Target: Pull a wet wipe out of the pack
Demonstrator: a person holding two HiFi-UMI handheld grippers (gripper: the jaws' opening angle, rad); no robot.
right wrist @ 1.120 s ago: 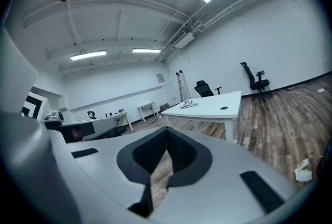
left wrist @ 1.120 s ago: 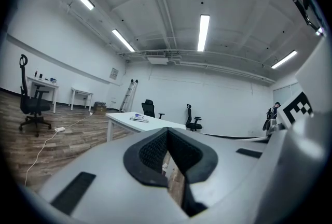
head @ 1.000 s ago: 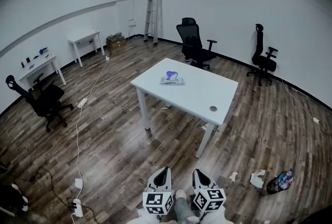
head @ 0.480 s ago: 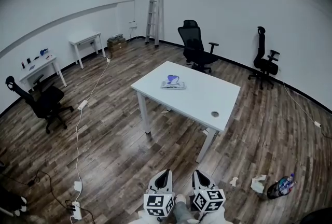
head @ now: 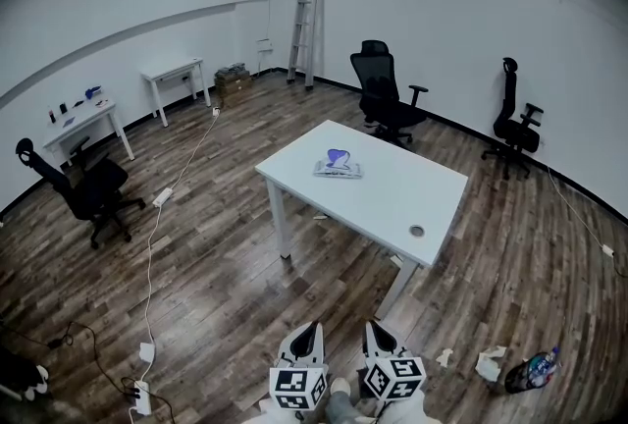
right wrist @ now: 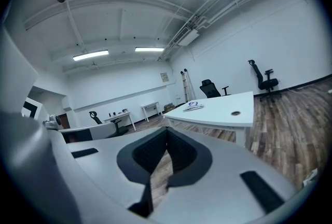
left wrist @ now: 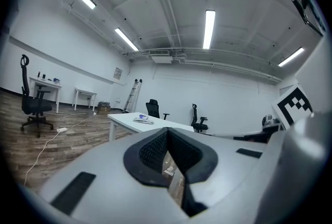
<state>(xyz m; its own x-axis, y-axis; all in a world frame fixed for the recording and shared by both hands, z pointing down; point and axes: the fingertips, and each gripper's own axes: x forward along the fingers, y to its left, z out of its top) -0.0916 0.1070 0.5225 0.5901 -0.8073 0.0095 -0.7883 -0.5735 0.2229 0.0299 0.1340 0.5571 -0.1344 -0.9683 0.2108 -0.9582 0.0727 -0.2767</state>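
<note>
White and flat, the soft plastic wet wipe pack (head: 338,166) lies on the far left part of the white rectangular table (head: 392,201), with a blue-violet patch on its top face. Its long axis runs left to right in the head view, roughly along the table's long edges. Which end opens is too small to tell. It sits well apart from both grippers.

The left gripper (head: 311,326) and the right gripper (head: 374,326) hang side by side at the near edge of the head view, over the brown wood-plank floor (head: 216,265). Both point toward the table. Each is smooth pale grey plastic and carries a cube with black and white square markers. In each gripper view the black ribbed pads meet at their tips with nothing between them, so both pairs of jaws are closed and empty.

A round grey cable grommet (head: 417,231) is set in the tabletop near its near right corner. Two black mesh office chairs (head: 388,98) stand beyond the table by the far wall. A third black chair (head: 83,186) stands at the left. A folded aluminium ladder (head: 306,27) leans upright on the far wall. A thin white cable (head: 154,245) snakes over the planks at the left, and crumpled white tissues (head: 488,363) lie on the floor at the near right
</note>
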